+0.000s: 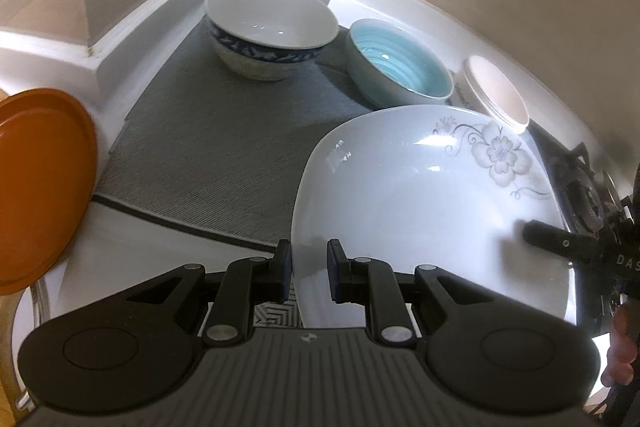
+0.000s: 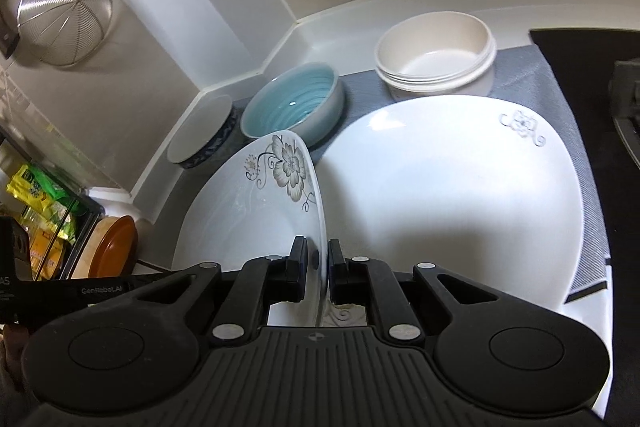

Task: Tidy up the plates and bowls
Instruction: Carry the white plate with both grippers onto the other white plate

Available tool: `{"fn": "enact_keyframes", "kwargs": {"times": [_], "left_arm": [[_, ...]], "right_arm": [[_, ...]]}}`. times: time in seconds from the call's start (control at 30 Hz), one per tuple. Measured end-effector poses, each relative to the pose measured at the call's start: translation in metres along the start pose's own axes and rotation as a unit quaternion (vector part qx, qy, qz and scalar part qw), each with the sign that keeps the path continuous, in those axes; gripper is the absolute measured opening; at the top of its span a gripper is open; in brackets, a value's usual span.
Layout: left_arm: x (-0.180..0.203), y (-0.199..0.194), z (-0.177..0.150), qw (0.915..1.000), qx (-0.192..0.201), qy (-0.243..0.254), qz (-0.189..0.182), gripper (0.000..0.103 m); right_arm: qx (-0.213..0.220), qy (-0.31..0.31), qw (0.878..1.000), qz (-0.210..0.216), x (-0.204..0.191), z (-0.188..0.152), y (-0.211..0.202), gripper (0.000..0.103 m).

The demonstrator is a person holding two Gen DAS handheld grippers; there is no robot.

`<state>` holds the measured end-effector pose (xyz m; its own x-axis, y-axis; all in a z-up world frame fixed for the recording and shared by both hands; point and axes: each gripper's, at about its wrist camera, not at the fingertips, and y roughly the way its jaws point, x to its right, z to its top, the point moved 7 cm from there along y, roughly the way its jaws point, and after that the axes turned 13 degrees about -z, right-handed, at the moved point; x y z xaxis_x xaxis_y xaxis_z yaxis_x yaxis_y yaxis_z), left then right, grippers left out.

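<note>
My right gripper point(image 2: 318, 261) is shut on the rim of a white flower-patterned plate point(image 2: 256, 211) and holds it tilted on edge above a larger white square plate point(image 2: 460, 195) lying on the grey mat. The same flowered plate point(image 1: 420, 195) fills the left wrist view, with the right gripper's finger on its right rim point(image 1: 548, 241). My left gripper point(image 1: 309, 267) is partly open with the plate's near rim between its fingers; whether the pads touch it does not show. A blue-banded bowl point(image 1: 272, 27), a light blue ribbed bowl point(image 1: 396, 63) and a cream bowl point(image 2: 436, 55) stand at the back.
A grey mat point(image 1: 200, 155) covers the white counter in a wall corner. An orange plate point(image 1: 36, 187) leans at the left. A black stove point(image 2: 624, 99) is at the right. A metal strainer point(image 2: 64, 11) hangs on the wall; snack packets point(image 2: 36, 211) sit in a rack.
</note>
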<state>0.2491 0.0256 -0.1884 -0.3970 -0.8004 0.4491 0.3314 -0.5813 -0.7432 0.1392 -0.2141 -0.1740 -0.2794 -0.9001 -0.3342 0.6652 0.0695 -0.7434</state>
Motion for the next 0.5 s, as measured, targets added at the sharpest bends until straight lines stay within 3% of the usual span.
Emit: {"fn": "enact_keyframes", "kwargs": {"times": [0.5], "left_arm": [[0.030,0.012,0.017,0.9992,0.002,0.039,-0.001,0.020]], "right_arm": [[0.005,0.048,0.999,-0.005,0.033,0.003,-0.002,0.012]]}}
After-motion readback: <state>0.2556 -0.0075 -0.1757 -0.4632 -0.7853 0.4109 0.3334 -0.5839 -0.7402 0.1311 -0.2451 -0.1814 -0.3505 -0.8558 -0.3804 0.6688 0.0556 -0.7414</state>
